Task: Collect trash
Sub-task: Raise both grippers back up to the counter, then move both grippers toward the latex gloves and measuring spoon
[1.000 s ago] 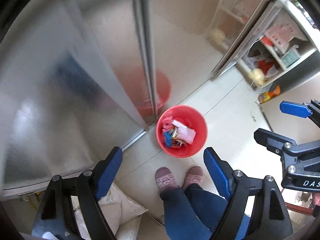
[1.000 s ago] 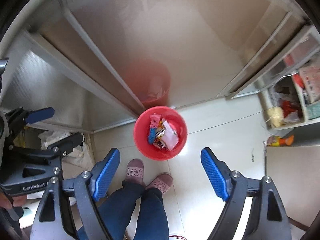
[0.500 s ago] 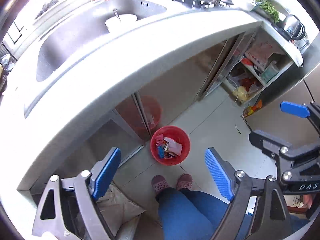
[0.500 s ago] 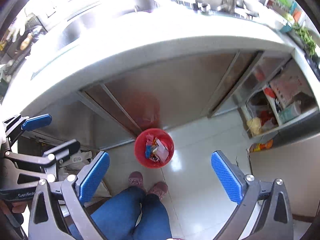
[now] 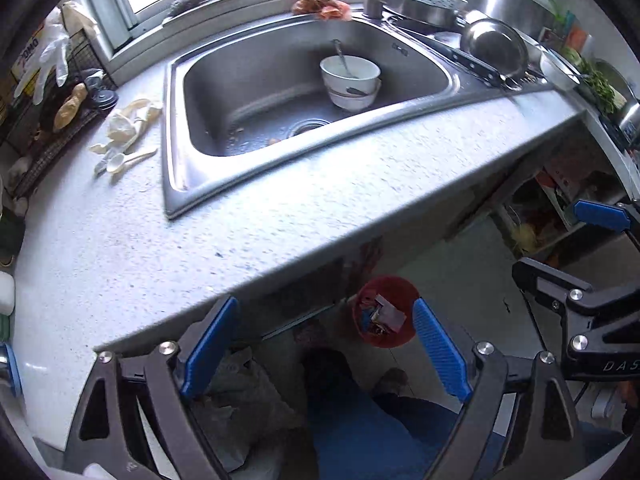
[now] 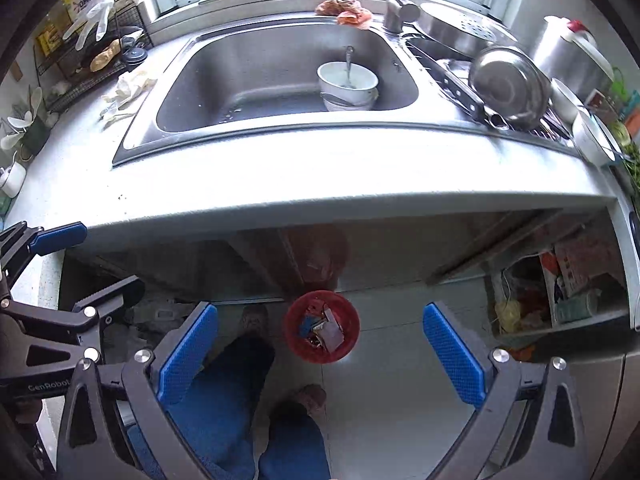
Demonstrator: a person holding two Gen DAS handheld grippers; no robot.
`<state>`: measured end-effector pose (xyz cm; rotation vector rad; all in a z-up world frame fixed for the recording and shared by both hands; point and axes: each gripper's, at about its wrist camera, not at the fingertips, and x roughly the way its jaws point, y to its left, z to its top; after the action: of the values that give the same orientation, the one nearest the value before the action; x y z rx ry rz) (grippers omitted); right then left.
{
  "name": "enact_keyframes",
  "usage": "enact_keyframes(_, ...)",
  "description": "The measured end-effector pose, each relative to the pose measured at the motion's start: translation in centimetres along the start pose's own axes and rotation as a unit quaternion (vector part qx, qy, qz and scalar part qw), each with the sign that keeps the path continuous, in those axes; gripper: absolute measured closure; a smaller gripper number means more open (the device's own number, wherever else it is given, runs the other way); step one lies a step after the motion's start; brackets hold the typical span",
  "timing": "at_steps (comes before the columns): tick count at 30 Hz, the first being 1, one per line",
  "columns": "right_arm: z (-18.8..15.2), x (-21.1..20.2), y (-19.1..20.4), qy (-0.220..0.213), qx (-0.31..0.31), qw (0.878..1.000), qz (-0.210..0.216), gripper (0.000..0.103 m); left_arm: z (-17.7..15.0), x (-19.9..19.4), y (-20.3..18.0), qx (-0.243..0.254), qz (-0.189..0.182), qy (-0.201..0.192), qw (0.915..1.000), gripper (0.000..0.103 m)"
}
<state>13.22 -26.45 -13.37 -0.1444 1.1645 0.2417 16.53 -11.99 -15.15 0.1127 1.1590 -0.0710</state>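
Both tools are empty right now: left tool and right tool have their jaws spread wide, nothing between them, and both have just been opening a bit more. My red trash bucket sits on the floor below the bench edge, already holding wrappers. What's left to collect, I reckon, is the pale crumpled scraps and plastic spoons on the bench, just left of the sink. That pile lies up and left of both tools, spoons pointing roughly toward the sink, so my left tool looks the nearer one.
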Motion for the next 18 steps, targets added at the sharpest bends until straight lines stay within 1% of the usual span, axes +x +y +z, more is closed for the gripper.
enact_keyframes(7,8.1,1.2,4.2,-0.014,-0.048,0.998,0.04,0.001,4.0,-0.5,8.4,-0.053,0.016,-0.009,0.9985,0.015)
enact_keyframes(14,15.9,2.2,8.9,-0.03,-0.094,0.993,0.067,0.001,8.0,-0.5,17.3,-0.102,0.039,-0.026,0.9936,0.015)
enact_keyframes(18,19.7,2.7,12.3,-0.039,-0.123,0.989,0.076,0.001,9.5,-0.7,21.5,-0.129,0.048,-0.034,0.9899,0.015)
